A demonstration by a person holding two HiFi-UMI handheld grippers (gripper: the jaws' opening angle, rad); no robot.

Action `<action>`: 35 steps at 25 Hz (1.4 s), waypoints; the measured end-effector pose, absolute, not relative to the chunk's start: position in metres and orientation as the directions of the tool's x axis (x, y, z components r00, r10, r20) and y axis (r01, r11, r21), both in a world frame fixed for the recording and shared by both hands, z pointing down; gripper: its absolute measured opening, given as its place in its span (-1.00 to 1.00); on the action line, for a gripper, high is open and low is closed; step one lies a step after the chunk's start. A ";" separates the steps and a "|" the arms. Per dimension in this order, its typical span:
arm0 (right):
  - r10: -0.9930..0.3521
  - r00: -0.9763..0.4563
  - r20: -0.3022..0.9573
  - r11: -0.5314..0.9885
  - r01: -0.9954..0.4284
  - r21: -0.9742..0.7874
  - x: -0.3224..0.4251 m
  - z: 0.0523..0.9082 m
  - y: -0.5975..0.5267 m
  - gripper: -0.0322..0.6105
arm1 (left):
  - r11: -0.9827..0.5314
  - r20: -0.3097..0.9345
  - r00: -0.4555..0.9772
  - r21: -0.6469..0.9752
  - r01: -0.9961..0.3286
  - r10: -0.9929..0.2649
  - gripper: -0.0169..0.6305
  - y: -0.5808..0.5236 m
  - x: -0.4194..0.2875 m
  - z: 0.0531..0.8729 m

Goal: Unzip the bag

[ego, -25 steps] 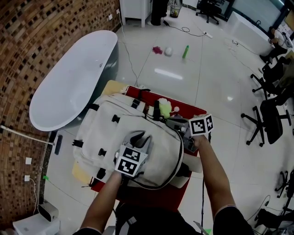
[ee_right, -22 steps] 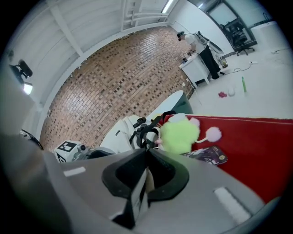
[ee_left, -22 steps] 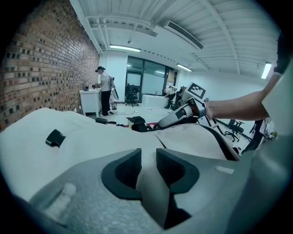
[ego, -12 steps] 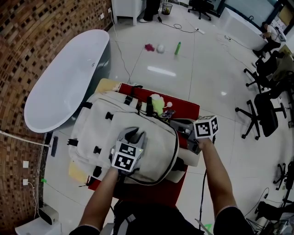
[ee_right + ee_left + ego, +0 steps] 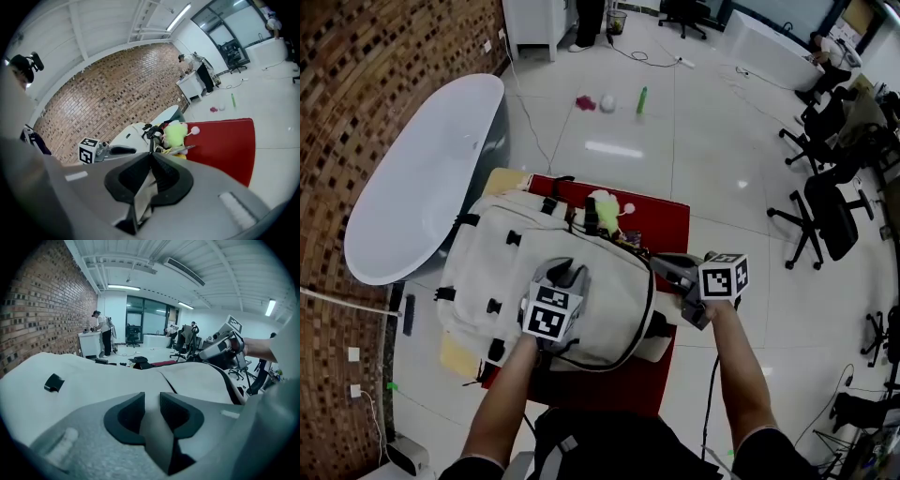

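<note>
a white tub (image 5: pixel 422 187) stands left of the red counter (image 5: pixel 666 217). the white bag (image 5: pixel 487 267) lies flat on the counter and covers most of it. the left tool (image 5: pixel 567 275) rests on the bag's top, jaws pinched on a fold of its cloth. the right tool (image 5: pixel 664 266) is at the bag's right edge by the dark zip (image 5: pixel 649 300), jaws nearly together, clamped on a thin pale tab (image 5: pixel 142 194).
</note>
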State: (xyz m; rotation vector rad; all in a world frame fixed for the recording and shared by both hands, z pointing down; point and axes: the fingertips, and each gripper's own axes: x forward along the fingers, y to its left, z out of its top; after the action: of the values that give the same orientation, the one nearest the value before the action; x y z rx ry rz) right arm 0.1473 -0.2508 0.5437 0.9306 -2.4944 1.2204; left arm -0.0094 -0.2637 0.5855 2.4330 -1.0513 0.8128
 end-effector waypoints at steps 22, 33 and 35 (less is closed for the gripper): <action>-0.687 -0.582 0.435 0.433 -0.809 -0.397 0.174 0.516 -0.160 -0.87 | -0.716 0.658 0.563 0.052 -0.697 -0.500 -0.62 -0.252 -0.002 0.588; -0.421 -0.502 0.755 0.784 -0.620 0.025 0.158 0.571 -0.212 -0.42 | -0.821 0.560 0.717 0.108 -0.561 -0.416 -0.62 -0.234 0.041 0.545; -0.378 -0.510 0.773 0.815 -0.580 0.016 0.156 0.580 -0.215 -0.46 | -0.858 0.547 0.753 0.114 -0.502 -0.367 -0.62 -0.231 0.059 0.539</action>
State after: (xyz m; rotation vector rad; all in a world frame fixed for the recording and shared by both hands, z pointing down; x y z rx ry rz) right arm 0.1563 -0.2147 0.5799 0.7009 -2.1662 0.3107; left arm 0.0585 -0.2311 0.5386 2.6976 -0.6814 0.7634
